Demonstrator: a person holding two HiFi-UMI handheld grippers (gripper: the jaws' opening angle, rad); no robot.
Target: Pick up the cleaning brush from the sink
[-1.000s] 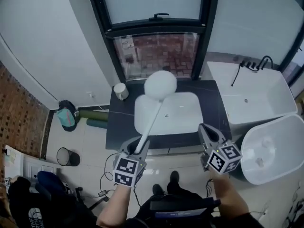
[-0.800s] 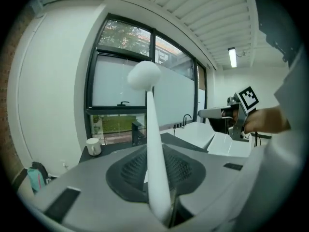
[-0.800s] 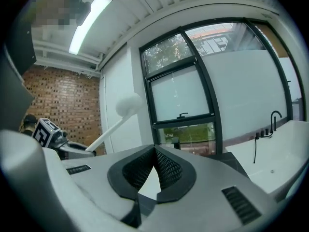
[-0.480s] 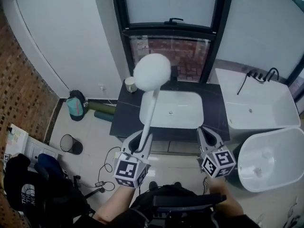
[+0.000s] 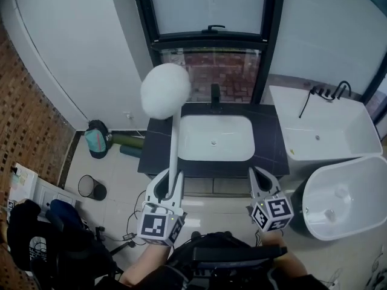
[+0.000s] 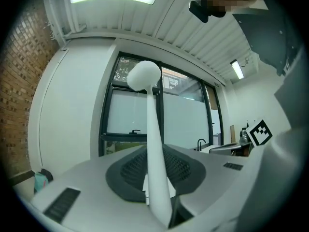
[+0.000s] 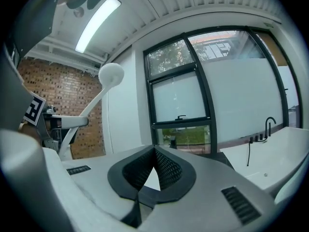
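At 7 o'clock from the white rectangular sink (image 5: 195, 145), your left tool (image 5: 169, 180) is clamped on the white long-handled cleaning brush (image 5: 165, 89) with the round white head. The jaws are partly closed on the low end of the handle. Left gripper view shows the handle pinched between the dark ribbed pads and running up and away from the camera to the head.

The brush is out of the sink and clear of it. In head view its head sits at 11 o'clock from the basin, above the left end of the dark stone surface (image 5: 155, 156), with the white wall behind. The handle runs nearly straight toward 12 o'clock from tool to head.

Your right tool (image 5: 261, 175) is at 5 o'clock from the sink, in front of the surface edge and well apart from the brush. Its pads meet at the tips with nothing between them. Right gripper view catches the brush head at 10 o'clock, with the left tool below it.

A black tap (image 5: 215, 93) stands at 12 o'clock of the sink, with neither tool near it. A white bathtub (image 5: 326, 132) is at 3 o'clock of the surface. A white oval bowl (image 5: 363, 180) is at 3 o'clock from your right tool. A black round bin (image 5: 92, 188) is on the floor at 9 o'clock from your left tool.
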